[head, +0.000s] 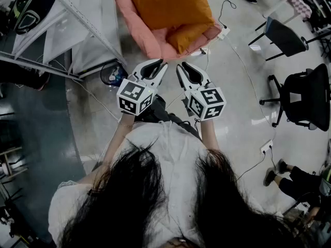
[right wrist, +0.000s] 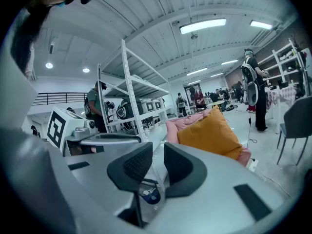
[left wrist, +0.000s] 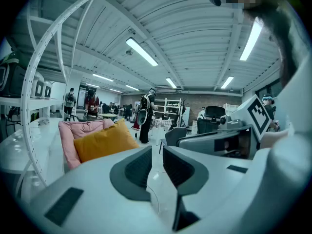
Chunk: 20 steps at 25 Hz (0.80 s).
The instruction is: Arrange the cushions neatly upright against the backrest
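A large orange cushion (head: 170, 4) leans on a pink seat (head: 142, 35) at the top of the head view, with a smaller orange cushion (head: 189, 35) lying in front of it. Both grippers are held side by side well short of the seat, above the floor. My left gripper (head: 161, 64) and right gripper (head: 179, 66) have their jaws drawn together with nothing between them. In the left gripper view, past the left gripper (left wrist: 157, 152), the orange cushion (left wrist: 105, 141) shows ahead to the left. Beyond the right gripper (right wrist: 158, 150), the orange cushion (right wrist: 212, 133) lies ahead to the right.
A white metal rack (head: 77, 19) stands left of the seat, with a round black object (head: 111, 74) at its foot. Black office chairs (head: 305, 97) and a grey chair (head: 282, 35) stand at the right. Cables and a power strip (head: 223, 32) lie on the floor. People stand far off.
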Available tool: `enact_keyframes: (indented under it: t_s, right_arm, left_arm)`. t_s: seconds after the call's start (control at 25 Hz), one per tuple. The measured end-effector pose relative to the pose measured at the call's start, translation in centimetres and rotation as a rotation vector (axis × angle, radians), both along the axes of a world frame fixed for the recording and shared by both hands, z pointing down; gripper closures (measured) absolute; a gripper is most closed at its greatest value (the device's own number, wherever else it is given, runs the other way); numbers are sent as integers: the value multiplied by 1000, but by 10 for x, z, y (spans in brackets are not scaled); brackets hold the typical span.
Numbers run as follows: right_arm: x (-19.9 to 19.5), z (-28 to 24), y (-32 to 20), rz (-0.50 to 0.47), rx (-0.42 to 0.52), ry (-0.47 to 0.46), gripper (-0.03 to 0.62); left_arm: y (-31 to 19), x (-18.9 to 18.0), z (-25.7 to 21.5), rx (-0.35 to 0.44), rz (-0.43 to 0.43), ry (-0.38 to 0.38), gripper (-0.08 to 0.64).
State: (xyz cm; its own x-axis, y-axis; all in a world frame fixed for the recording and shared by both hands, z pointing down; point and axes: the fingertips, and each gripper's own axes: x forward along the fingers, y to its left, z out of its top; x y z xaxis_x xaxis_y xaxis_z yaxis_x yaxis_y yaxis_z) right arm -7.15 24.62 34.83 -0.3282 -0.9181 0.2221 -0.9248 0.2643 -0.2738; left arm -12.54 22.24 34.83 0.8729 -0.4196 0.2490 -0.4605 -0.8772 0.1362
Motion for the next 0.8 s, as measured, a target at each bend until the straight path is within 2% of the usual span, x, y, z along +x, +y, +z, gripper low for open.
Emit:
enact_keyframes:
  t_s: [0.8]
  right_arm:
    - [12, 3, 3, 10, 10, -23, 508]
  left_arm:
    - [1, 5, 2, 7, -19, -19, 480]
